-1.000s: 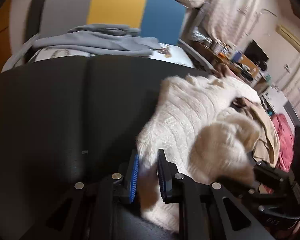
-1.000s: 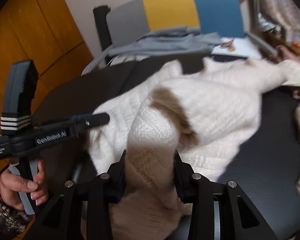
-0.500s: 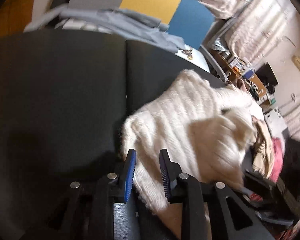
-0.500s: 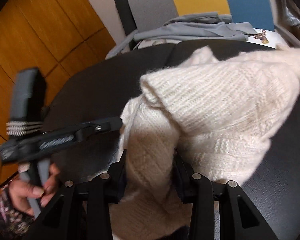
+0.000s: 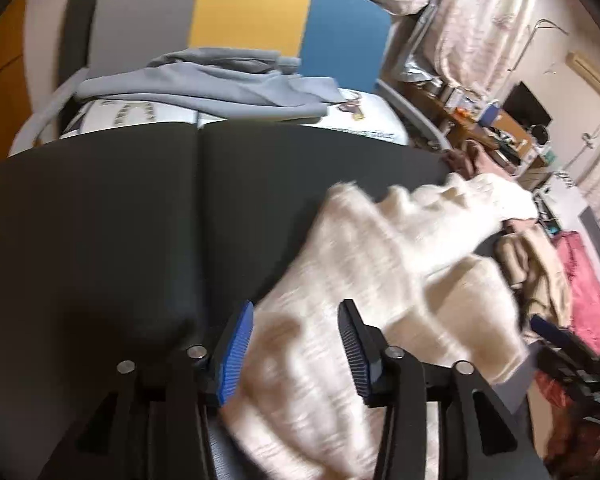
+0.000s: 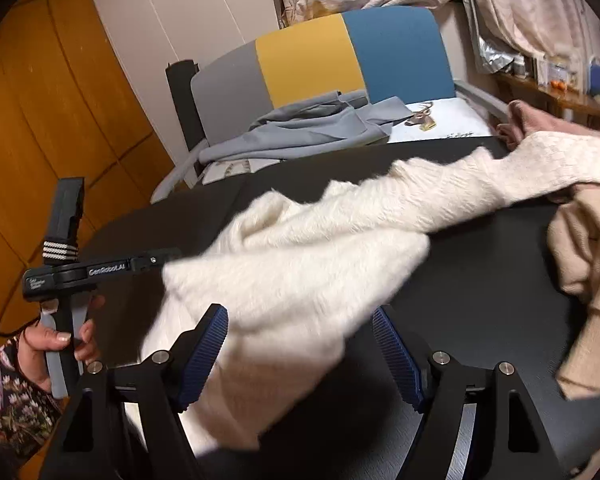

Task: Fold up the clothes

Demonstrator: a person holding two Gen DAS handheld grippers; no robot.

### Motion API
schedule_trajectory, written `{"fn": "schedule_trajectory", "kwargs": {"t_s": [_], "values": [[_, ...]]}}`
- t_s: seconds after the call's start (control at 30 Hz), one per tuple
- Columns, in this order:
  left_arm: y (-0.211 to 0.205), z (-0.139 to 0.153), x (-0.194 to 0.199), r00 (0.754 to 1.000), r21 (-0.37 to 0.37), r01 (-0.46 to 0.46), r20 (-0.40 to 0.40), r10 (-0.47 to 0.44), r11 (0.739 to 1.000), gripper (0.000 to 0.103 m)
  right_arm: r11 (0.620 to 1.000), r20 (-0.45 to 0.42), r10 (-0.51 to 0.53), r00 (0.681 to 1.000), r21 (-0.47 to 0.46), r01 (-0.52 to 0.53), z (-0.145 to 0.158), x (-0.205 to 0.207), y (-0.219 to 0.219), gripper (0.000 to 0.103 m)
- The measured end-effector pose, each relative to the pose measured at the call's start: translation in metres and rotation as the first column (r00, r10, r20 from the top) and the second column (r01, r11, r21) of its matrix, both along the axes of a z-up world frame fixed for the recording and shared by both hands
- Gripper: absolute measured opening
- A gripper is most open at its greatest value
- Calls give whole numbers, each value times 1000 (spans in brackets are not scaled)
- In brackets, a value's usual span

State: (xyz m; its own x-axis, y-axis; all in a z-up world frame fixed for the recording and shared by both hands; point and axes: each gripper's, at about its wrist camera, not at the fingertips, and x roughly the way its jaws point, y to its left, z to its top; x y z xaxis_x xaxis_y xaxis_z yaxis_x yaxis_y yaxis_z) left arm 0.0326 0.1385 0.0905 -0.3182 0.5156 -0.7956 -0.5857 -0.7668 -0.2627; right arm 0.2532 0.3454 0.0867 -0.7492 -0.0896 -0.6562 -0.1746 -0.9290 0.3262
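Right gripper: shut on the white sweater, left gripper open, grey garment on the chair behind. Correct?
Not quite. The right wrist view shows the right gripper open, its fingers spread either side of the white sweater, not clamped on it. The left gripper is open, and the grey garment lies on the chair.

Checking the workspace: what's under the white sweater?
The white sweater lies on the black table, which is bare around it. A beige garment sits beside it, at its right. Anything beneath the sweater is covered.
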Motion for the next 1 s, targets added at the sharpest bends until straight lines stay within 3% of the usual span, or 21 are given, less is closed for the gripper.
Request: {"fn": "schedule_trajectory", "kwargs": {"t_s": [0.03, 0.17, 0.2, 0.27, 0.33, 0.4, 0.47, 0.53, 0.63, 0.7, 0.77, 0.83, 0.9, 1.0], "values": [[8, -3, -1, 1000, -20, 8, -1, -8, 1000, 51, 1000, 7, 12, 1000, -12, -11, -2, -11, -3, 76], [43, -45, 3, 998, -257, 33, -47, -47, 966, 54, 998, 65, 60, 996, -4, -60, -18, -49, -20, 76], [45, -48, 10, 992, -272, 22, -111, -54, 962, 60, 997, 90, 69, 994, 18, -71, -25, -55, -26, 76], [49, -53, 22, 979, -292, -4, -194, -55, 956, 66, 992, 133, 72, 988, 89, -85, -39, -56, -35, 63], [46, -54, 25, 980, -276, -37, -198, -19, 960, 69, 983, 142, 70, 987, 156, -92, -44, -49, -36, 39], [44, -54, 23, 985, -258, -59, -175, 14, 964, 69, 986, 142, 47, 989, 152, -69, -43, -36, -28, 23], [45, -50, 21, 989, -260, -70, -143, 33, 963, 69, 988, 143, 25, 989, 148, -46, -42, -24, -21, 17], [45, -40, 24, 990, -225, -66, -135, 36, 972, 68, 989, 143, 2, 990, 144, -23, -42, -11, -13, 16], [44, -20, 33, 989, -108, -51, -143, 35, 993, 69, 986, 156, -22, 987, 165, -5, -44, 1, -7, 15], [46, -18, 36, 996, -42, -3, -88, -1, 999, 72, 986, 162, -28, 986, 165, 1, -48, 5, -5, 15], [61, -32, 36, 999, -79, 45, 2, -45, 996, 84, 989, 162, -24, 987, 147, 0, -51, 7, -3, 15], [77, -44, 42, 996, -161, 70, -38, -77, 984, 100, 990, 165, -19, 986, 140, -4, -52, 6, -2, 15], [88, -52, 48, 990, -218, 84, -96, -107, 972, 103, 990, 170, -16, 985, 141, -8, -52, 4, -2, 15], [89, -52, 47, 991, -211, 82, -84, -102, 974, 102, 991, 171, -22, 985, 136, -1, -50, 4, -1, 16]]}}
